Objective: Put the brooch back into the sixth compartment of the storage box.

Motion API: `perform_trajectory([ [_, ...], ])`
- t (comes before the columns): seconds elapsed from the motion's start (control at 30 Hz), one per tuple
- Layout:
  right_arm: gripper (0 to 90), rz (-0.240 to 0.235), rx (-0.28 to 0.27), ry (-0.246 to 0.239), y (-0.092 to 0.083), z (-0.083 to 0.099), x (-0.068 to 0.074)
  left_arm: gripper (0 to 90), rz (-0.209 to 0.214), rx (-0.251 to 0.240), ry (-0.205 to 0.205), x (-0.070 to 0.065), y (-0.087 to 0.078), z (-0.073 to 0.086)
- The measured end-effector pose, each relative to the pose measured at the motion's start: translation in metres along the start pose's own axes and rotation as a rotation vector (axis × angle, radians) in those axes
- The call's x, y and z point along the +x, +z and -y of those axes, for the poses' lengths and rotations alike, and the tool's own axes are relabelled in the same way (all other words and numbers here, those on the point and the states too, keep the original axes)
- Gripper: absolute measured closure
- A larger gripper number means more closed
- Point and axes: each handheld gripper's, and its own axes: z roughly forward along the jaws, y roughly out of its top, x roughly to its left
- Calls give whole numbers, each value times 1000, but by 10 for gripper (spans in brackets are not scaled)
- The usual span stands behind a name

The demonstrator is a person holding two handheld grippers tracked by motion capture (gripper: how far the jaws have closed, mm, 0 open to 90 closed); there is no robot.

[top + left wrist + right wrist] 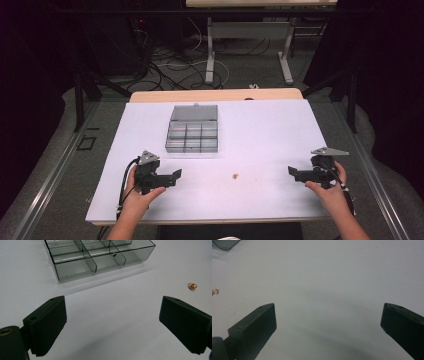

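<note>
While resting low on the white sheet [260,130], holding 2 grippers, 1 in each hand, both aimed inward at each other. Left gripper [176,175] sitting near the front left, jaws spread wide with nothing between them, bare sheet lying in the gap in the left gripper view [112,322]. Right gripper [291,171] sitting near the front right, jaws likewise spread and pinching nothing [328,322]. Lying between the 2 grippers, well apart from both, a small gold piece [235,175], glinting at the right edge of the left gripper view [192,285] and at the left edge of the right gripper view [215,291]. Standing farther back, left of centre, a smoky clear box [192,135] with its lid open and its tray split into compartments [100,257]. Showing no readable writing, brand or label anywhere. Covering a wooden table [215,94], the sheet looking smooth and matte. Surrounding it, a dark room, with grey floor, tangled cables [165,65] and a desk's white legs [210,55] behind.
</note>
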Motion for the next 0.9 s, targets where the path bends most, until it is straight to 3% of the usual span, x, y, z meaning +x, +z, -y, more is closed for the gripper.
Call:
perform_trajectory([
  [0.17,0,5,6,2,-1,3,-2,76,-8,7,5,-2,2,-1],
  [0.57,1,2,9,-22,2,5,2,76,6,0,-32,-9,4,-3],
  [0.9,1,-4,14,-43,4,6,6,111,40,29,15,-22,9,-5],
])
